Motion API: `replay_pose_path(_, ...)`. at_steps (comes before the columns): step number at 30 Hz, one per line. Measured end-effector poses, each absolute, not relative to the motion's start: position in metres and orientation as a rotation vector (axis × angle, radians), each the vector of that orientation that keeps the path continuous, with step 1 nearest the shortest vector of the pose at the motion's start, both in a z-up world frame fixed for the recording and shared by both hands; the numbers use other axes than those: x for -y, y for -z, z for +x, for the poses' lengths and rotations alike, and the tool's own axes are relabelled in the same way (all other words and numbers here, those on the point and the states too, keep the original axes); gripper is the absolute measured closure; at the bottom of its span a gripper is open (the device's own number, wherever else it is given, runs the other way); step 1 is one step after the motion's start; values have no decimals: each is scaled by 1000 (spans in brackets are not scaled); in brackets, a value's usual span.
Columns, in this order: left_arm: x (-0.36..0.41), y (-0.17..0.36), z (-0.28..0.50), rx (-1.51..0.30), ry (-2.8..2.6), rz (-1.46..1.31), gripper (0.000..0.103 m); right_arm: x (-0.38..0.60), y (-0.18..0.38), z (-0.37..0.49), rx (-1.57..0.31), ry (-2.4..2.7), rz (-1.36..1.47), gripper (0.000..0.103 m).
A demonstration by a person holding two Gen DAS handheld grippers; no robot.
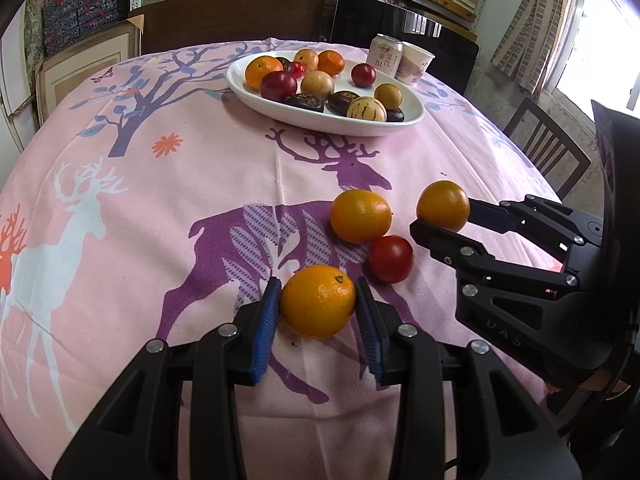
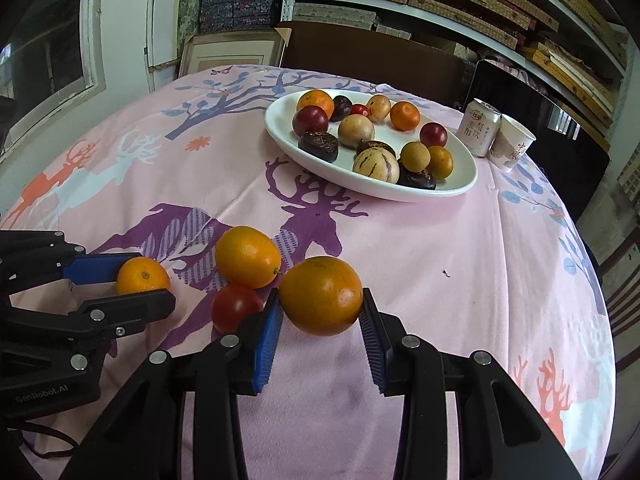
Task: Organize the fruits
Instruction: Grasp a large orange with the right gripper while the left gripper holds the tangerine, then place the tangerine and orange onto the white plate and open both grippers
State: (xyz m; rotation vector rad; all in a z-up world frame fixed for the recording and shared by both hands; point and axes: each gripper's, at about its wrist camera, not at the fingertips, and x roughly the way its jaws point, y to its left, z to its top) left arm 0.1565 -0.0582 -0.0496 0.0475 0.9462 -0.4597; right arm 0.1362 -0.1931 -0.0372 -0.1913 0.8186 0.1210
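Observation:
My left gripper (image 1: 317, 300) is shut on an orange (image 1: 318, 301) low over the pink tablecloth; it also shows in the right wrist view (image 2: 143, 277). My right gripper (image 2: 320, 300) is shut on a darker orange (image 2: 321, 296), seen in the left wrist view (image 1: 443, 206) held just above the cloth. Between them a third orange (image 1: 360, 216) and a red tomato (image 1: 391, 259) lie on the cloth, touching each other. A white oval plate (image 1: 280, 114) at the far side holds several mixed fruits.
A drink can (image 1: 385, 55) and a paper cup (image 1: 416, 63) stand just behind the plate. Chairs (image 1: 548, 152) ring the round table, whose edge drops off right. Shelves with boxes line the back wall.

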Motion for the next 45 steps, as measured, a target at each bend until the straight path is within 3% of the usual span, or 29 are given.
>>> replay_pose_path(15, 58, -12, 160, -824, 426, 71, 66, 230, -15, 121, -640, -125, -3, 64)
replay_pose_path(22, 77, -46, 203, -765, 440, 70, 66, 243, -42, 138, -556, -152, 15, 64)
replay_pose_path(39, 100, 14, 339, -951, 375, -21, 66, 218, 11, 265, -735, -167, -24, 63)
replay_pose_path(41, 99, 20, 345, -969, 371, -53, 66, 216, 14, 270, -739, -149, -53, 60)
replay_pose_path(42, 98, 22, 348, -974, 359, -58, 66, 215, 14, 270, -728, -134, -65, 51)
replay_pose_path(43, 98, 23, 349, -978, 354, -59, 65, 216, 13, 269, -719, -131, -67, 46)
replay_pose_path(45, 97, 20, 346, -960, 363, -66, 48, 219, 12, 266, -719, -134, -59, 46)
